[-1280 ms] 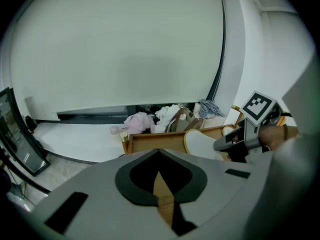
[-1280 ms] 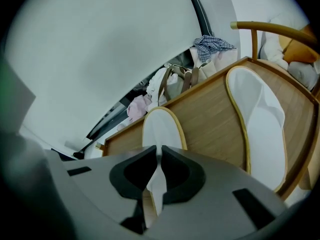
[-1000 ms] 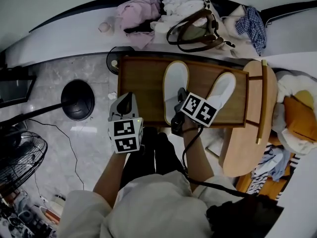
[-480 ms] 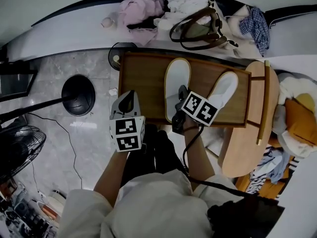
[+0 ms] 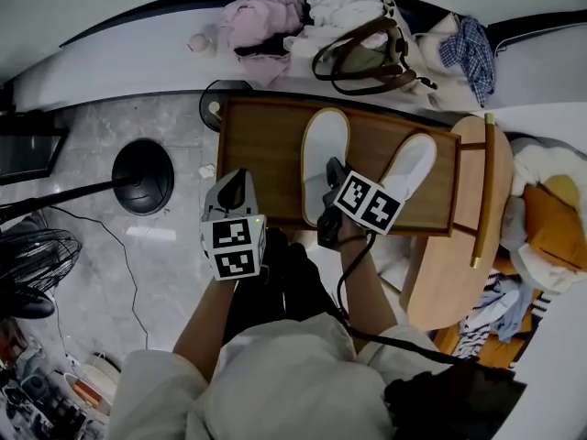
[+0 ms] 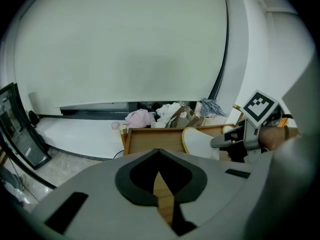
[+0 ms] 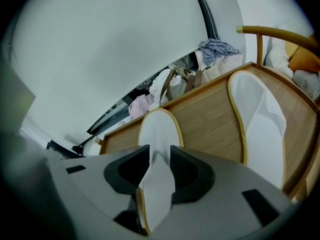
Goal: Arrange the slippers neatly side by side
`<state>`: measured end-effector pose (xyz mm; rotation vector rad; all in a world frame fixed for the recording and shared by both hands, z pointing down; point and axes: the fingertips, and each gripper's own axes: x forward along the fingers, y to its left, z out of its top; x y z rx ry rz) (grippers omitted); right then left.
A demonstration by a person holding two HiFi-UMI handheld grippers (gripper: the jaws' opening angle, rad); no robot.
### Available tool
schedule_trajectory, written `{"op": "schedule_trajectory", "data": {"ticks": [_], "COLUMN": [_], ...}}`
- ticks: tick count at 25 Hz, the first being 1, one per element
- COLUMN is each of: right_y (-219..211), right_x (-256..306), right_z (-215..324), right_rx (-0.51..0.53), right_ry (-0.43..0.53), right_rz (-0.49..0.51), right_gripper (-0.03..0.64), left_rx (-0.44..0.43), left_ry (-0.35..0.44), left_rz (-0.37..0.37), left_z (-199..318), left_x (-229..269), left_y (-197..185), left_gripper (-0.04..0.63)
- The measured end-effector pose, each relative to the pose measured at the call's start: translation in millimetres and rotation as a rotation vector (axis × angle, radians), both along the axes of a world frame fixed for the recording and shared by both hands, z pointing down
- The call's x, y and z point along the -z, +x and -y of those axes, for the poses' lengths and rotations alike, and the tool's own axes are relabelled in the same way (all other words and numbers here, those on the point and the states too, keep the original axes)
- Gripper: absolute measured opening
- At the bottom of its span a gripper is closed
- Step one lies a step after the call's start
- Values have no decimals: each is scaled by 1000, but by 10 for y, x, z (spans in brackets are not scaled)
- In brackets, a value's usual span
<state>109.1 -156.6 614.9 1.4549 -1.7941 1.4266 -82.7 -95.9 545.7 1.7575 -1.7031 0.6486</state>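
It is a lived-in home room: crumpled pink and white clothes (image 5: pixel 266 16) and a brown leather handbag (image 5: pixel 362 58) on a white ledge (image 5: pixel 110 62), white fabric slippers (image 5: pixel 326 154), grey marble floor (image 5: pixel 165 264).

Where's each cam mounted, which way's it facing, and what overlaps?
Head view: on the person's head, facing steeply down at the wooden table; shows forearms, lap, left gripper, right gripper.
Left gripper view: on the left gripper, looking along its shut, empty jaws toward the table and clothes pile; right gripper shows at right.
Right gripper view: on the right gripper, whose jaws have just been opening with the straight slipper between them; slanted slipper to its right.
Shared: all three show the table and straight slipper.
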Motion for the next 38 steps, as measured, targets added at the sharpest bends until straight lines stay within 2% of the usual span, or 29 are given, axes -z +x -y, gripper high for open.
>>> {"op": "schedule_trajectory", "data": {"ticks": [10,18,25,38], "right_y": [241,570,875,1402], "right_x": [186,360,453,481], "right_z": [-16,-17,-41,-78], "right_rx": [-7,-66,-128,-202], "right_ry": [38,69,83,98], "right_rz": [-43,-80,-111,-201], "right_gripper": [140,140,138,140], "left_rx": [-14,-32,-92,-205], "left_ry": [27,23,37,4], "left_rz": [-14,-37,-54,-63], "left_z": [59,128,296,548], "left_x": [67,67,99,-20], "left_y": [108,240,471,908], "left_gripper": [3,3,3,3]}}
